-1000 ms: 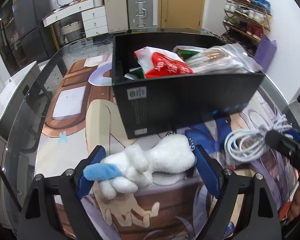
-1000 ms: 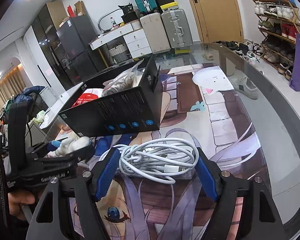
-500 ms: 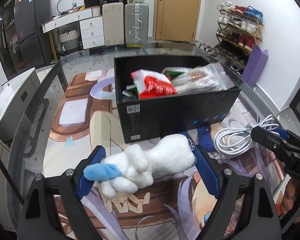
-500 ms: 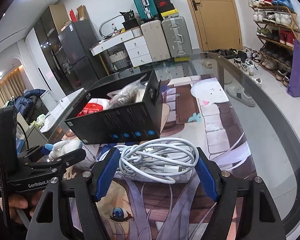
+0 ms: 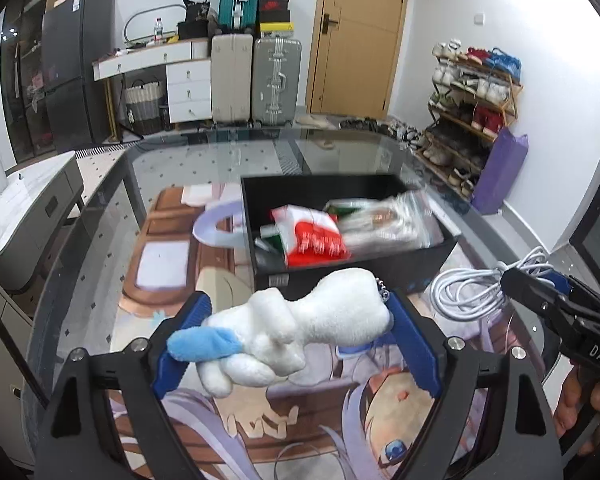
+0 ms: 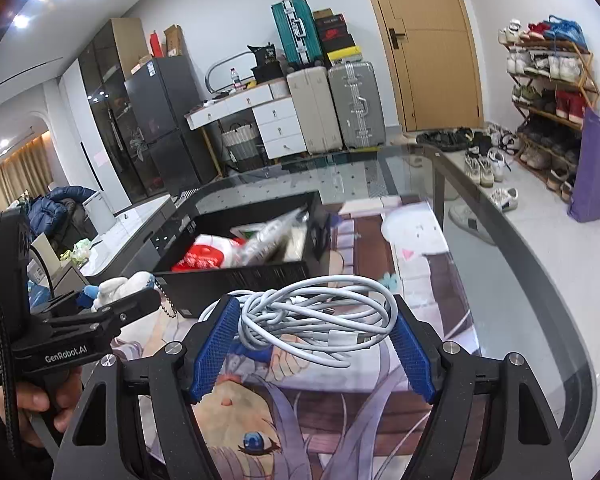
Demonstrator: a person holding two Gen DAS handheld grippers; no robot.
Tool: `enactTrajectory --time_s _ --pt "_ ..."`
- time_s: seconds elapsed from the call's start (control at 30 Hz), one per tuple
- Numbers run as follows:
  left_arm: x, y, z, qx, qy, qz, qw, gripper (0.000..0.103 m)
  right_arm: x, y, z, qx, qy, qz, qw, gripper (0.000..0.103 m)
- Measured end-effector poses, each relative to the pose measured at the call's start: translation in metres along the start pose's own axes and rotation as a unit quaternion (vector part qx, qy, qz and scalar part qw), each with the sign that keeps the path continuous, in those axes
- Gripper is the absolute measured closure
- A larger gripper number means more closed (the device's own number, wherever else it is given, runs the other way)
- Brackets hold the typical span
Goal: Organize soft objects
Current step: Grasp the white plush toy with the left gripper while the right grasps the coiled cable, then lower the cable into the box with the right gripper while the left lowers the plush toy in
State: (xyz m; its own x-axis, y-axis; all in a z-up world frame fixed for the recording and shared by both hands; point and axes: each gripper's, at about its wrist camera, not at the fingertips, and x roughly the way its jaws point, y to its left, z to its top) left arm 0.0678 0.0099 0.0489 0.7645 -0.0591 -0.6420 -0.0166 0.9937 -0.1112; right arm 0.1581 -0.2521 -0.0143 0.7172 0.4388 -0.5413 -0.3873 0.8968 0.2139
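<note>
My left gripper point(image 5: 296, 336) is shut on a white plush toy point(image 5: 300, 328) with a blue tip and a bead chain, held in the air in front of the black box point(image 5: 356, 268). The toy also shows in the right wrist view point(image 6: 118, 286). My right gripper point(image 6: 314, 334) is shut on a coil of white cable point(image 6: 320, 320), lifted above the mat; the cable also shows in the left wrist view point(image 5: 472, 288). The black box point(image 6: 236, 276) holds a red-and-white bag point(image 5: 312, 236) and clear plastic packets point(image 5: 384, 220).
A glass table point(image 6: 500, 256) carries an anime-print mat point(image 5: 156, 264). Its curved edge runs on the right. Suitcases point(image 5: 256, 76), drawers, a fridge and a shoe rack point(image 5: 472, 112) stand beyond the table. A grey cabinet point(image 5: 24, 208) is at the left.
Both grippers have risen with their loads. The box now appears lower and farther, with its contents seen from above. The toy and the cable have left the mat.
</note>
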Motion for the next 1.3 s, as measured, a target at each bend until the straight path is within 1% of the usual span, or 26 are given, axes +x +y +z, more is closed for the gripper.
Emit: enactTrajectory --time_s 0.27,0.53,0.93,1.13,1.3 --pt "-0.011 0.003 0.019 -0.003 -0.036 0.004 0.9993 0.015 -0.019 0.01 0.023 -0.016 -0.032 0.002 0.999 0.028" --pt "-0.012 0.004 0.032 0.001 -0.052 0.009 0.9986 0.015 -0.023 0.021 0.042 -0.036 -0.047 0.004 0.998 0.028" --pt "-0.004 0.005 0.043 0.014 -0.054 0.014 0.9983 0.015 -0.011 0.026 0.063 -0.058 -0.054 0.0 0.997 0.028" --pt "0.008 0.004 0.047 0.014 -0.049 0.015 0.9986 0.015 -0.003 0.027 0.07 -0.066 -0.048 -0.002 0.997 0.028" --pt "0.019 0.005 0.049 0.014 -0.043 0.015 0.9989 0.015 0.011 0.028 0.075 -0.072 -0.04 -0.012 0.997 0.028"
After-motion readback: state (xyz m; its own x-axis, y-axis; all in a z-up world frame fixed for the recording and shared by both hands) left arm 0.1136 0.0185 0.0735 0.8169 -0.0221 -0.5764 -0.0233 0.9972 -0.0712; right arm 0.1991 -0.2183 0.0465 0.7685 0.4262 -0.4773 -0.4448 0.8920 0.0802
